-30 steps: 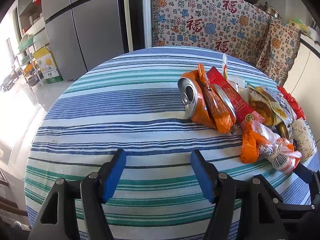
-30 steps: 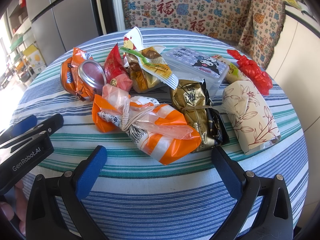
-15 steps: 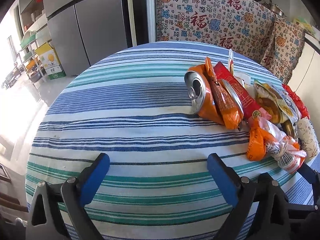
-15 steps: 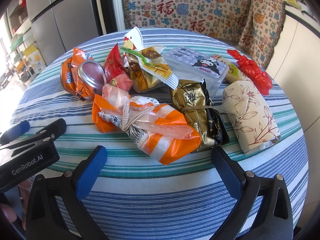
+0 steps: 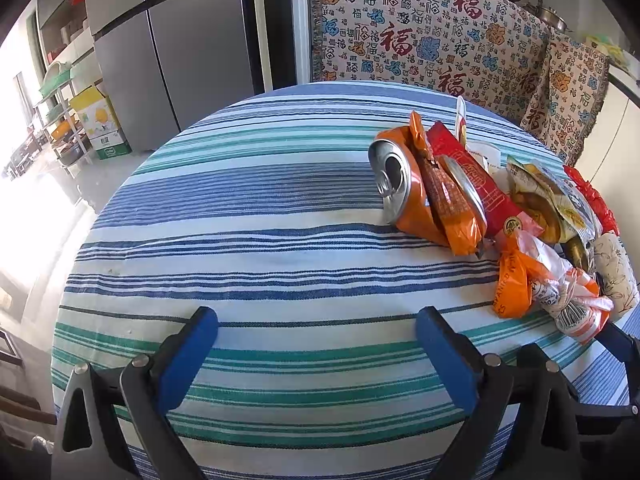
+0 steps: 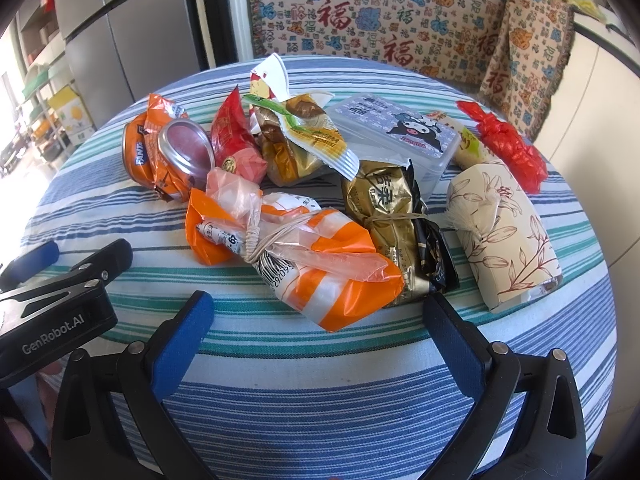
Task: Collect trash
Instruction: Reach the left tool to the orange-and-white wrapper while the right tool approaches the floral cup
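A pile of trash lies on the round striped table (image 6: pixel 320 392): a crushed orange can (image 5: pixel 400 196) (image 6: pixel 148 156), an orange-and-white plastic bag (image 6: pixel 316 256) (image 5: pixel 548 292), a gold packet (image 6: pixel 392 216), a red wrapper (image 6: pixel 236 140), a floral paper bundle (image 6: pixel 504 232), a red plastic bag (image 6: pixel 508 148). My left gripper (image 5: pixel 316 344) is open and empty over bare cloth, left of the pile; it shows at the left in the right wrist view (image 6: pixel 60 280). My right gripper (image 6: pixel 320 328) is open and empty, just short of the orange-and-white bag.
A clear plastic box with a cartoon lid (image 6: pixel 400 140) sits behind the pile. A patterned throw covers seating (image 6: pixel 400 28) behind the table. A grey fridge (image 5: pixel 192 40) stands far left, with shelves and a carton (image 5: pixel 100 124) beside it.
My left gripper has opened wide and shifted a little forward over the table. The right gripper and the trash have not moved.
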### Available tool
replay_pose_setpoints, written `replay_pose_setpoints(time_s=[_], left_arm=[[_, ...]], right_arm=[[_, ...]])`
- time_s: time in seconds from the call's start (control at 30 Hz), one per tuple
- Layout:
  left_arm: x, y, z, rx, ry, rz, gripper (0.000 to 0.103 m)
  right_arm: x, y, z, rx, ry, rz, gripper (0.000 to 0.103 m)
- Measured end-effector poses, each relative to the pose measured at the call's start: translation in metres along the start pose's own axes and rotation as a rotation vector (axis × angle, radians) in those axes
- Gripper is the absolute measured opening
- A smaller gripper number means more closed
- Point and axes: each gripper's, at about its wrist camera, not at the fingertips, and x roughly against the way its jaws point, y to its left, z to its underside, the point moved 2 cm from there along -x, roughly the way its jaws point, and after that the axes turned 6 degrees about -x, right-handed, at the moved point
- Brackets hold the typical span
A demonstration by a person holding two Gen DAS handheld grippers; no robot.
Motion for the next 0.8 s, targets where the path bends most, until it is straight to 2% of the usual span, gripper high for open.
replay_pose_setpoints(time_s=[0.07,0.17,0.37,0.43,0.5,0.6,0.8], left_arm=[[-0.001,0.0,-0.001,-0.001,0.001,0.001,0.103],[0.0,0.0,-0.002,-0.002,0.001,0.0,0.103],[0.002,-0.005,-0.002,-0.057,0.003,0.046,0.102],[0.005,-0.011,0.0,-0.098,-0.005,0.1,0.102],[0.011,-0.02,0.003,-0.124,-0.024,0.195,0.101],[0.022,-0.037,0.002,-0.185,-0.062,0.34,0.101],[0.029,-0.057,-0.014,-0.244,-0.113,0.479,0.101]], right_arm=[[0.007,-0.005,0.007,0.005,0.013,-0.016,0.102],[0.029,-0.02,0.022,-0.016,0.004,-0.097,0.102],[0.073,-0.075,0.046,-0.03,-0.094,-0.079,0.102],[0.078,-0.1,0.049,-0.048,-0.097,-0.071,0.102],[0.08,-0.117,0.05,-0.061,-0.103,-0.046,0.102],[0.081,-0.135,0.046,-0.086,-0.09,-0.058,0.102],[0.076,-0.142,0.027,-0.05,-0.069,-0.115,0.1]])
